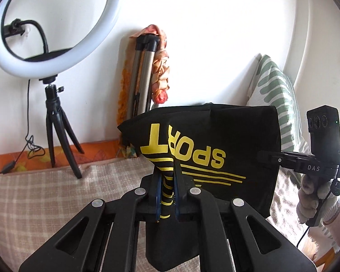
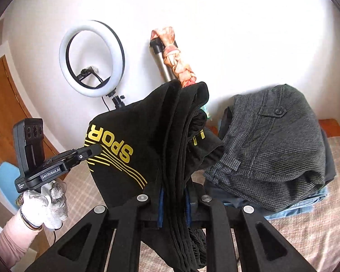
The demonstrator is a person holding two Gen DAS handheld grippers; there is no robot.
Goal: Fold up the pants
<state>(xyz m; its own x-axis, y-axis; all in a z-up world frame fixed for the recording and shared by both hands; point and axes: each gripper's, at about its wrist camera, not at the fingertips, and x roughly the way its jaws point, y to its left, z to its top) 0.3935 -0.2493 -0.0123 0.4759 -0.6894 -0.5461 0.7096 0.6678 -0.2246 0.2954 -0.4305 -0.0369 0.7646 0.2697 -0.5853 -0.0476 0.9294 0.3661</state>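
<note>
The black pants point(image 1: 215, 140) with a yellow SPORT print and yellow stripes hang in the air, held up between both grippers above the bed. My left gripper point(image 1: 166, 181) is shut on one bunched edge of the pants by the stripes. My right gripper point(image 2: 173, 195) is shut on a thick bunch of several layers of the pants point(image 2: 147, 136). The right gripper's body point(image 1: 306, 163) shows at the right of the left wrist view, and the left gripper's body point(image 2: 56, 165) at the left of the right wrist view, each in a gloved hand.
A checked beige bedspread point(image 1: 45, 204) lies below. A ring light on a small tripod point(image 1: 54, 117) and a folded tripod wrapped in cloth point(image 1: 147, 72) stand against the white wall. A green-striped pillow point(image 1: 276, 90) is at right. A pile of folded dark clothes point(image 2: 272, 147) sits on the bed.
</note>
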